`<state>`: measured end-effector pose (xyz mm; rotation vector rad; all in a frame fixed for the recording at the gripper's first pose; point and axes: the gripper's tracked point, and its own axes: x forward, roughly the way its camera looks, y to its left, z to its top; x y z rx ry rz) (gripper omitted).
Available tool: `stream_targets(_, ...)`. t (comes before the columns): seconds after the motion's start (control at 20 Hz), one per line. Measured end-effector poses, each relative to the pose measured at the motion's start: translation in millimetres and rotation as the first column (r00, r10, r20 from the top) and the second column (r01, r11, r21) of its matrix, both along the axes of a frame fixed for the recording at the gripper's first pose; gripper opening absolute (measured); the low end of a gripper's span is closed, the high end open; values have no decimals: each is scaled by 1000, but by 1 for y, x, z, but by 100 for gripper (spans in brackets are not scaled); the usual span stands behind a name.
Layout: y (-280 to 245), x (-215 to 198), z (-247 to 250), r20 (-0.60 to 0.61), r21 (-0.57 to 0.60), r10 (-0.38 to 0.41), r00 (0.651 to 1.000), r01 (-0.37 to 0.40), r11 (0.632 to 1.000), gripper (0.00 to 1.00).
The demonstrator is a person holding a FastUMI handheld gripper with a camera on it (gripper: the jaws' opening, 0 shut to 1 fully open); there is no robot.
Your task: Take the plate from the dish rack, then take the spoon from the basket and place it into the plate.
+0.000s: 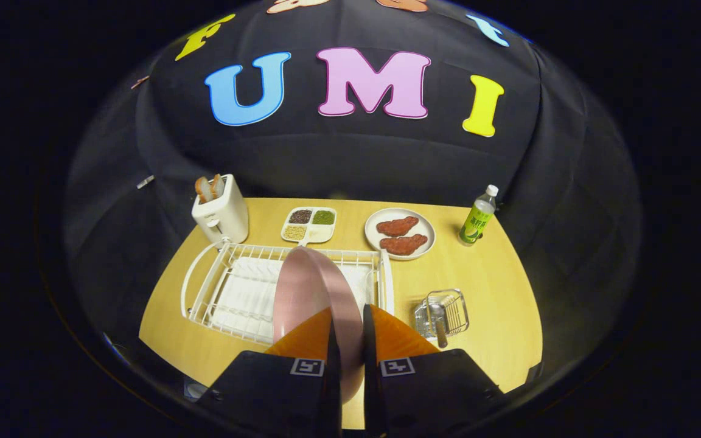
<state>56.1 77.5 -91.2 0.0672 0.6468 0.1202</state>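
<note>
Fingers point(345, 340) clamping plate point(314, 292) on edge, holding it upright above rack point(229, 292). First step underway, judging so. Next: setting plate flat on worktop point(484, 274) beside rack; spoon point(439, 325) waiting in basket point(448, 310) right of rack.

Pink plate point(311, 292) — white dish rack point(229, 286), yellow table point(478, 274).

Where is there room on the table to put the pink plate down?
The tongs pinch the pink plate on edge above the dish rack. Bare wood lies between the rack and the spoon basket, and ahead of the basket below the bottle. The back row is crowded.
</note>
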Motion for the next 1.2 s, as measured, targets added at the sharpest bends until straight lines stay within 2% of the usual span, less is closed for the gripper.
stream_targets(0.15, 12, -37, -24, -46, 122, 39, 998, -33, 992, 19)
stream_targets(0.35, 16, -72, -74, -131, 257, 62, 989, -27, 966, 19)
stream_targets(0.8, -14, -91, -181, -273, 352, 140, 952, -37, 935, 18)
stream_targets(1.05, -16, -89, -205, -303, 384, 190, 934, -63, 921, 19)
stream_targets(1.2, -15, -83, -213, -305, 389, 196, 932, -66, 919, 22)
